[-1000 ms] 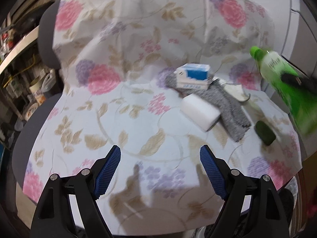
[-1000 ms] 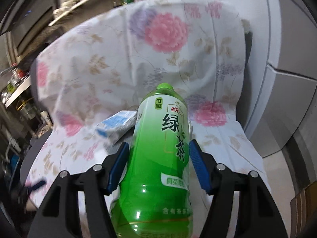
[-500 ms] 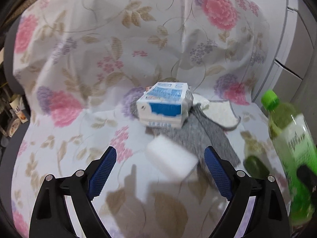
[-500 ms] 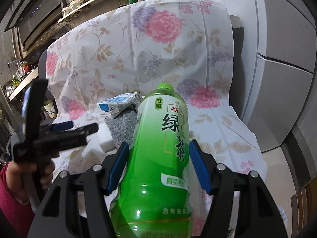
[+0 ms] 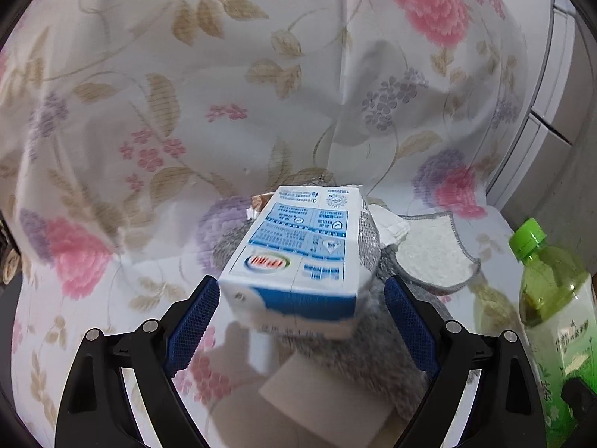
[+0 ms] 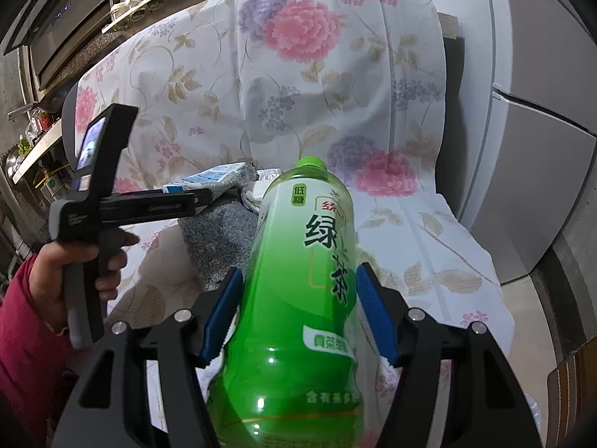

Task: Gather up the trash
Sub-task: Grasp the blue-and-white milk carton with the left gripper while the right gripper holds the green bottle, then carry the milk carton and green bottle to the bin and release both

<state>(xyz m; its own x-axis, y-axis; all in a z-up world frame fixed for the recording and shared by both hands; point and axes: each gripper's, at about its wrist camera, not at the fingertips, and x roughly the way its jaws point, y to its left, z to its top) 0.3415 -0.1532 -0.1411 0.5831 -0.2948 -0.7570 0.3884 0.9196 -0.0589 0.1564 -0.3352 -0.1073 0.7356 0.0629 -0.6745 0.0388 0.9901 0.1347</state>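
A: Status? R claw (image 6: 298, 317) looks busy.

B: Yep, your right claw is clamped on the green tea bottle (image 6: 298, 280), pads on both sides of the body, cap pointing away. Bottle looks nearly empty, so prob light, but smooth plastic, can slip or dent if you squeeze hard.

A: And the L claw (image 5: 298, 321)?

B: Wide apart, holding nothing. The milk carton (image 5: 298, 257) sits right between the pads, no contact on the right side; left pad (image 5: 194, 321) is just beside its corner, can't tell if touching. Carton lies flat on a grey cloth (image 5: 373, 339) on the flower-print cover (image 5: 149, 112) over the chair.

A: How do I take it?

B: Thin cardboard, likely empty and light, crushes easy. Close on the two long side faces near the closest end, gentle squeeze. Watch you don't pinch the cloth under it. White sponge block (image 5: 321, 403) is just below, near your claw, so keep clear.
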